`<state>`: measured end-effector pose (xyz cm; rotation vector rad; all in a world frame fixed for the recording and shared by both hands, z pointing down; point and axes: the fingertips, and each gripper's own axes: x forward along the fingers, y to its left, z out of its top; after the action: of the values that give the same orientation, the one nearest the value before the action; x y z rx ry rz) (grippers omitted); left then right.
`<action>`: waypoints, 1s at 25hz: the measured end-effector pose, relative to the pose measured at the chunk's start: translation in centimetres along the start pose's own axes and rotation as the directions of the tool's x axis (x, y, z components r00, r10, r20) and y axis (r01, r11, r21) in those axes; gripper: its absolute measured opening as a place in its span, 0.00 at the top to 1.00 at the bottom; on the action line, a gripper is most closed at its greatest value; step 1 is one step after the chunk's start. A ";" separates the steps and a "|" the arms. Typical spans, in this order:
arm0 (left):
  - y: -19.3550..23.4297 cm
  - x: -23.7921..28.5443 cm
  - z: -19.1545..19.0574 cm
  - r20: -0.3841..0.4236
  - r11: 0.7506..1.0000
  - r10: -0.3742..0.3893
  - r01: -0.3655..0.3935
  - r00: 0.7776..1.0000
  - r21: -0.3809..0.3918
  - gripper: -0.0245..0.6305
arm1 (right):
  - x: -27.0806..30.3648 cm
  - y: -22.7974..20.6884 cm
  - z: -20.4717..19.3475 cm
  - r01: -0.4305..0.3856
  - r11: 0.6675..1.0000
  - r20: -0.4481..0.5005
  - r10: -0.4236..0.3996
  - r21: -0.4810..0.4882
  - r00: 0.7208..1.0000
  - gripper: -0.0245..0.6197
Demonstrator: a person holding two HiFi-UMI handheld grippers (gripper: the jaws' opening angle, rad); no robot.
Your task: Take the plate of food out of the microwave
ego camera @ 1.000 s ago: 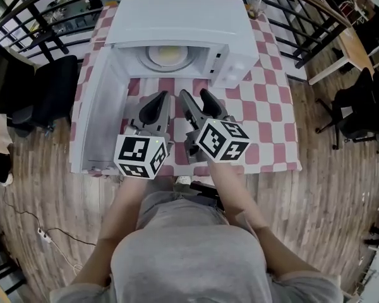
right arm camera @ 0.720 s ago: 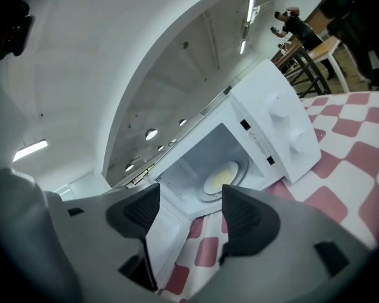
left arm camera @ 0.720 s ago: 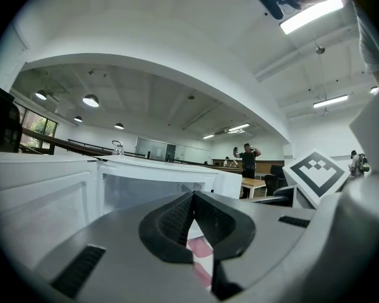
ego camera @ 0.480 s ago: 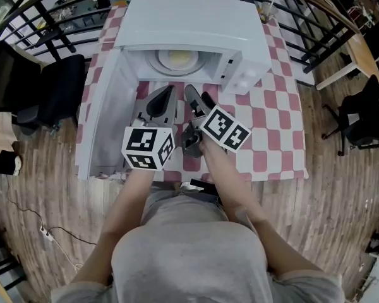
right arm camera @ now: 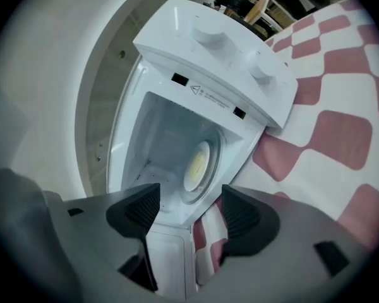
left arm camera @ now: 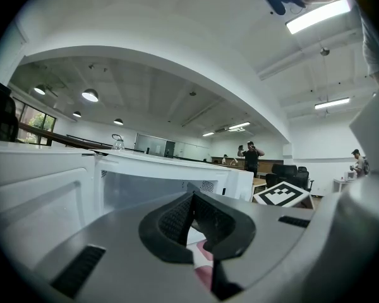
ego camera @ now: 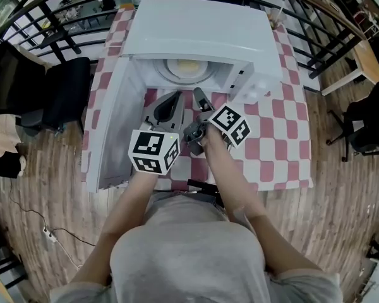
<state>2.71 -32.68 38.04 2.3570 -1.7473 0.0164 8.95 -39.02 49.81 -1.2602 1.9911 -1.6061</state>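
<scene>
Checked worktop, microwave wide open; right tool spread and empty, left tool clenched on nothing. Best go in level and pinch the plate rim.

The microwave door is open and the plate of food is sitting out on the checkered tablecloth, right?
Not quite. The door is open, but the plate of food is inside the microwave, not out on the checkered tablecloth. The head view shows it.
</scene>
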 end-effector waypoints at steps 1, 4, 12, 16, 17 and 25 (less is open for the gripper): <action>0.1 0.1 -0.1 -0.005 1.000 -0.005 0.005 1.000 0.002 0.96 | 0.5 -0.5 -0.1 0.014 1.000 0.003 -0.014 0.024 1.000 0.49; 0.4 0.4 -0.5 -0.019 1.000 -0.016 0.016 1.000 0.002 0.96 | 1.8 -1.9 -0.4 0.051 0.994 0.009 -0.052 0.096 0.999 0.49; 1.3 1.3 -1.3 -0.045 1.000 -0.027 0.027 0.999 -0.010 0.96 | 5.6 -3.1 -1.1 0.066 0.983 0.006 -0.068 0.169 0.998 0.49; 2.3 1.7 -1.4 -0.051 0.998 -0.014 0.011 0.999 -0.056 0.96 | 7.3 -3.4 -1.0 0.088 0.975 0.009 -0.091 0.202 0.996 0.48; 2.6 1.7 -1.5 -0.054 0.998 -0.009 0.005 0.998 -0.066 0.96 | 7.7 -3.6 -1.0 0.093 0.972 0.010 -0.097 0.218 0.995 0.48; 4.3 1.7 -1.9 -0.074 0.995 0.008 -0.015 0.997 -0.099 0.96 | 10.5 -4.7 -1.3 0.149 0.939 0.015 -0.161 0.311 0.987 0.45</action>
<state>-0.66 -35.14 40.82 2.2475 -1.6872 0.0169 4.09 -46.18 57.48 -1.3380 1.5699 -1.8615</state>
